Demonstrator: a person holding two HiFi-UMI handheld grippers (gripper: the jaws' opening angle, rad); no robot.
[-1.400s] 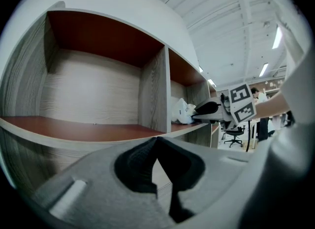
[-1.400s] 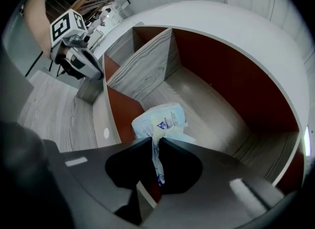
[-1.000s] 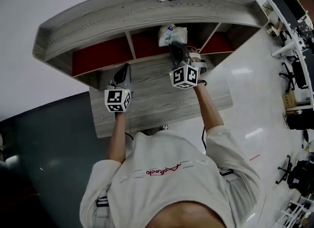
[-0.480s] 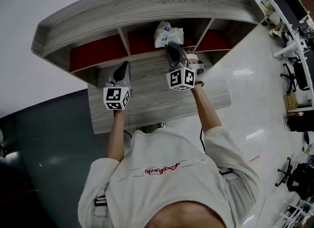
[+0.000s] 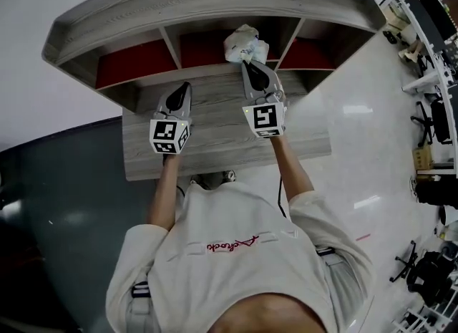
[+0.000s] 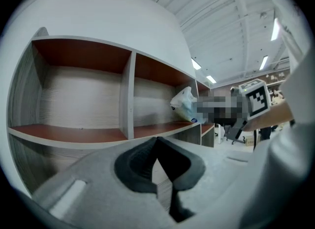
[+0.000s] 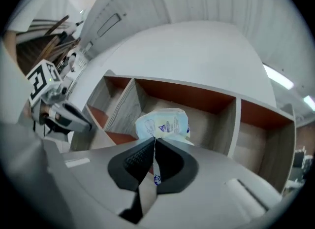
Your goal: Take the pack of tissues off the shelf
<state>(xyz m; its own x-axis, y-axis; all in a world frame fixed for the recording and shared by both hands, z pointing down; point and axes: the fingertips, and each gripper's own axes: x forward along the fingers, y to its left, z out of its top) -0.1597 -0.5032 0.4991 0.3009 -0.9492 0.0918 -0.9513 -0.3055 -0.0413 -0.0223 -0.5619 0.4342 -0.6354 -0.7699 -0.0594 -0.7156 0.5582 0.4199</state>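
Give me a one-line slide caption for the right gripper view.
The right tool pinches the tissue pack by its edge, in front of the middle compartment of the wooden shelf.

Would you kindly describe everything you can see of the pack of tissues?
The pack of tissues is a soft, crinkled plastic pack, white to pale blue with blue print. Its edge is pinched between the shut jaws of the right gripper, and it sits at the mouth of the middle compartment of the shelf.
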